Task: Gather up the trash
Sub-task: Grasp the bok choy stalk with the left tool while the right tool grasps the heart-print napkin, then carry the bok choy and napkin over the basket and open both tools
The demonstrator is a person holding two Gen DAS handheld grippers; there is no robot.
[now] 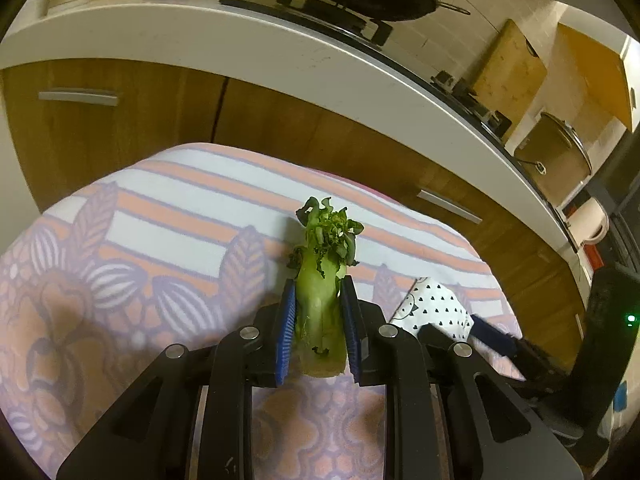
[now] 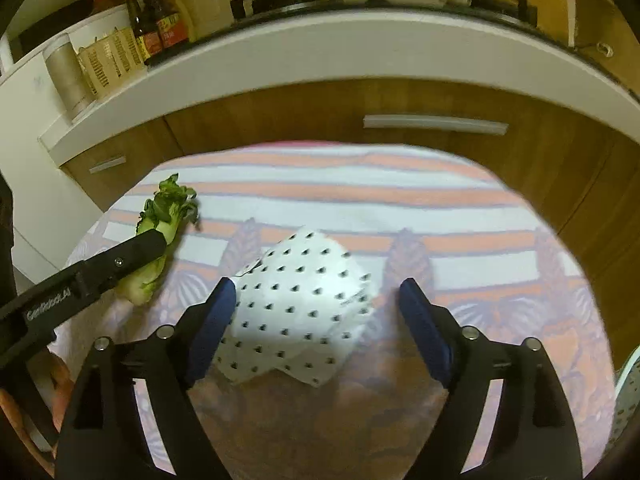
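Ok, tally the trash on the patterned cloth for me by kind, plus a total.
Vegetable stalk: 1, clamped in the left tongs
Dotted paper napkin: 1, lying between the open right tongs
Total: 2

Vegetable stalk [image 1: 320, 312]: pale green, darker frilled leaves. Paper napkin [image 2: 296, 304]: white with small black dots. Cloth [image 1: 160, 240]: white and salmon stripes, lilac leaf motifs. Gripper pads [image 1: 286, 336]: blue. Cabinet fronts [image 2: 280, 116]: brown wood grain.
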